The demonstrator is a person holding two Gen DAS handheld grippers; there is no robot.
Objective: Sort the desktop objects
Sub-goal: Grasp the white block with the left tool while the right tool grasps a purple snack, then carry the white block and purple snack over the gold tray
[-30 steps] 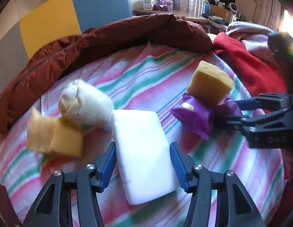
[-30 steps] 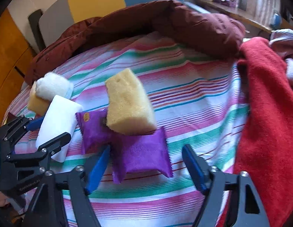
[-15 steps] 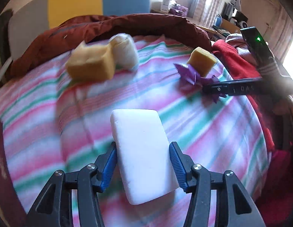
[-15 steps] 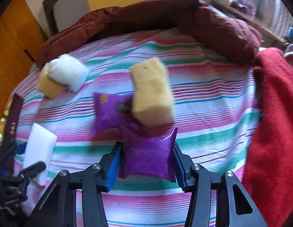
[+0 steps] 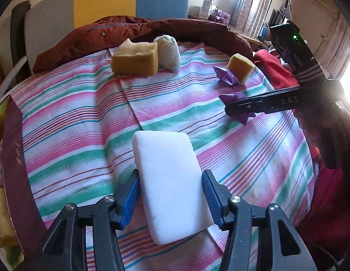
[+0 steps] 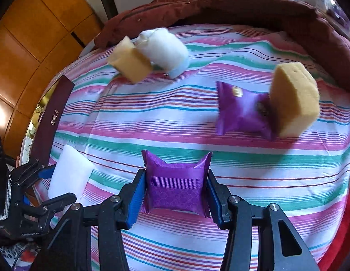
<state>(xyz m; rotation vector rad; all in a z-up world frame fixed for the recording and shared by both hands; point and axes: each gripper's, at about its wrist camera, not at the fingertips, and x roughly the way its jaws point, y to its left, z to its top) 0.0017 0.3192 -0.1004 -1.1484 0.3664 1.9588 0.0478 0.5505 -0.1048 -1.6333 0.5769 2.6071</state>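
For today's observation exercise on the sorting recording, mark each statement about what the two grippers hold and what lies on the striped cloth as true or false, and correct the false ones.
1. The left gripper is shut on the white block. True.
2. The right gripper is open and holds nothing. False: its fingers clamp a purple packet.
3. A second purple packet touches a yellow sponge. True.
4. The white cotton wad lies apart from every sponge. False: it rests against another yellow sponge.

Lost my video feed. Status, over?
Left gripper shut on white block. Right gripper shut on purple packet. Nothing blocking.
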